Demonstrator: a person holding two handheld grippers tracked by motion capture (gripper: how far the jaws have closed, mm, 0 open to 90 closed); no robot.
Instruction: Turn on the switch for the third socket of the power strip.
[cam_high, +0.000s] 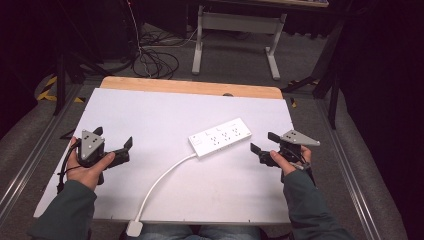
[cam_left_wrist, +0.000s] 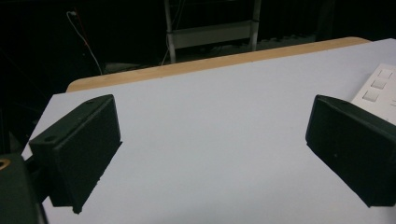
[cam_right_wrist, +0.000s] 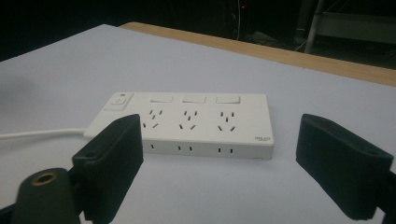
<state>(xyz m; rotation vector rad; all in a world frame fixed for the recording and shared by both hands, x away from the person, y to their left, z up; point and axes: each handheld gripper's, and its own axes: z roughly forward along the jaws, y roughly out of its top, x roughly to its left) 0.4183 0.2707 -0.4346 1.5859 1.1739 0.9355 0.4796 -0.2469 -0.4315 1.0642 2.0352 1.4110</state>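
The white power strip (cam_high: 220, 138) lies flat on the white table surface (cam_high: 165, 115), slightly right of centre, angled with its switch end toward the person. Its white cable (cam_high: 160, 180) runs from that end toward the near table edge, where a white plug (cam_high: 134, 228) hangs just past the edge.

The left gripper (cam_high: 120, 150) is held at the left side of the table, well apart from the strip. Its jaws stand wide apart with nothing between them; in the left gripper view, one corner of the power strip (cam_left_wrist: 378, 88) appears beyond the right jaw.

The right gripper (cam_high: 262, 145) is held just beside the strip's far end, not touching it. Its jaws are also spread wide and empty. In the right gripper view the power strip (cam_right_wrist: 187, 123) sits directly ahead, with a rocker switch, three cover plates and three socket groups visible.

Handling judgement: the strip is a rigid plastic body, probably light, with smooth faces that may slip under the pads. The best hold is likely across the two long side walls. The trailing cable is flexible and will drag or resist when the body moves.

Nothing else stands on the table. Beyond it are floor cables (cam_high: 150, 60) and a white table frame (cam_high: 235, 30), clear of the workspace.
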